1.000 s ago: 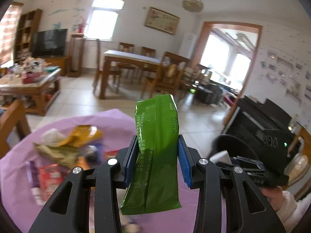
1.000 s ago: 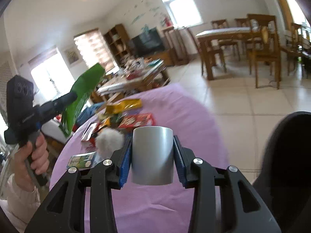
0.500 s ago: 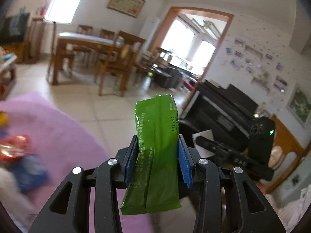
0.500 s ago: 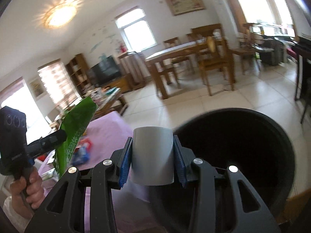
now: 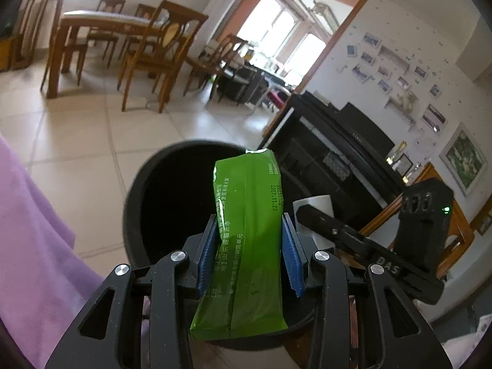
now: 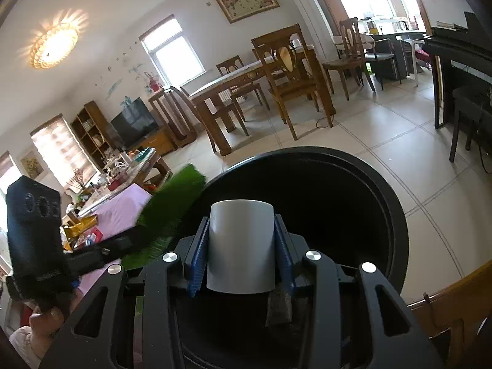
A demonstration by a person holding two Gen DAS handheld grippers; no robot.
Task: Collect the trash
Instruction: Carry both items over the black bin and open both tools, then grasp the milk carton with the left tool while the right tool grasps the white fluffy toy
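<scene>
Tiled floor [image 5: 77, 141] surrounds the black bin [image 6: 384, 215] below you; your left gripper [image 5: 250, 253] jaws clamp the green wrapper [image 5: 249, 246], your right gripper [image 6: 240, 253] jaws clamp the grey cup [image 6: 241, 246].

— Where's the bin [image 5: 172, 190]?
— Centre frame, on the floor, wrapper [image 5: 246, 240] and cup [image 6: 241, 246] over its mouth.
— And around it?
— Tablecloth [image 5: 33, 246] at left, dining table [image 5: 101, 23] upper left, piano [image 5: 335, 150] right.
</scene>
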